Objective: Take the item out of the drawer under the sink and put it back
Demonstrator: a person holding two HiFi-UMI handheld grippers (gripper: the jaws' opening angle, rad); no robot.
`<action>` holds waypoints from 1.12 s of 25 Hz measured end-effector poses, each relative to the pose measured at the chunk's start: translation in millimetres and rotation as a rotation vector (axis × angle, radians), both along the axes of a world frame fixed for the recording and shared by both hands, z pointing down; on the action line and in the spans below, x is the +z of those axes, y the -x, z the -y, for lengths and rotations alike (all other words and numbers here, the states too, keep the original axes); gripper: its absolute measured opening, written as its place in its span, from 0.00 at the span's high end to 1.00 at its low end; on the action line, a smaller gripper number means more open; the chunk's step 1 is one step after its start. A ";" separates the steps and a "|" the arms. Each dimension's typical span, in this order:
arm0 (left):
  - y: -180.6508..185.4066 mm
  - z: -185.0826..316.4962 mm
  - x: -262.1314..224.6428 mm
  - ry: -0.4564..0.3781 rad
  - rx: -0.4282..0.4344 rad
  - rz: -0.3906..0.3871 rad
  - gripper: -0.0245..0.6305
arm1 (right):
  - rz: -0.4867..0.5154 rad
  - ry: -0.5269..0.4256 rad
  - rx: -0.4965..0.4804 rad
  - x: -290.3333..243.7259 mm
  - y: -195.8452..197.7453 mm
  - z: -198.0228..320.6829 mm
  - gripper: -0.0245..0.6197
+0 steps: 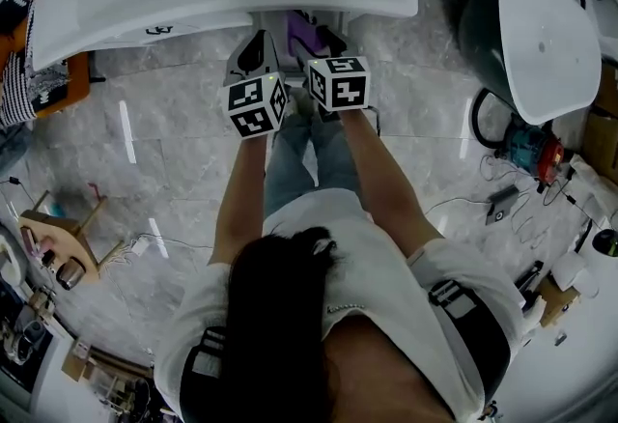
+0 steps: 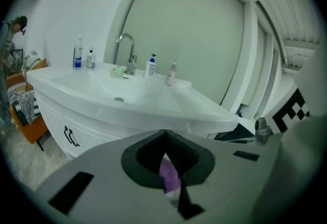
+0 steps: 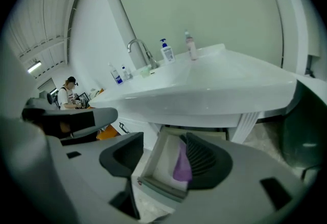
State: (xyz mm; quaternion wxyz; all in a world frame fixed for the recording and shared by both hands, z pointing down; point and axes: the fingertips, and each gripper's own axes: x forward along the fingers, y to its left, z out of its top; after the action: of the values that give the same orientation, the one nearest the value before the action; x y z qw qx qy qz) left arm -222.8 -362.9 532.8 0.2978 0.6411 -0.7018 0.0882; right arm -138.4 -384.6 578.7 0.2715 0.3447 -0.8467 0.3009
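Purple, the item (image 3: pixel 182 165) lies inside the open drawer (image 3: pixel 159 187) under the white sink (image 3: pixel 214 87), against the drawer's three o'clock wall in the right gripper view. We hold the right gripper (image 3: pixel 163 142) just in front of the drawer with its fingers released and spread; drawer and item show between them, touched by neither finger. Our left gripper (image 2: pixel 164 134) sits beside it at nine o'clock, its fingers clenched tip to tip, with a strip of purple showing through the slit behind the tips. In the head view both grippers point toward twelve o'clock, at the drawer.
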 end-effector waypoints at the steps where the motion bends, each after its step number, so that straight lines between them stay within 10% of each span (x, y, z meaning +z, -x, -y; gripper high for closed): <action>1: 1.0 0.8 4.5 0.007 -0.005 -0.002 0.96 | -0.008 0.008 -0.004 6.6 0.5 2.3 0.57; 28: 17.4 36.7 65.6 0.027 0.010 0.027 0.96 | -0.207 0.217 -0.115 167.6 15.5 18.8 0.52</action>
State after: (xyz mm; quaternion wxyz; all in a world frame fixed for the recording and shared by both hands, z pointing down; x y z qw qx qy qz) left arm -240.2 -399.6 598.4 0.2963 0.6394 -0.7012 0.1077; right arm -153.8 -403.4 746.3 0.4097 0.2933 -0.7951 0.3375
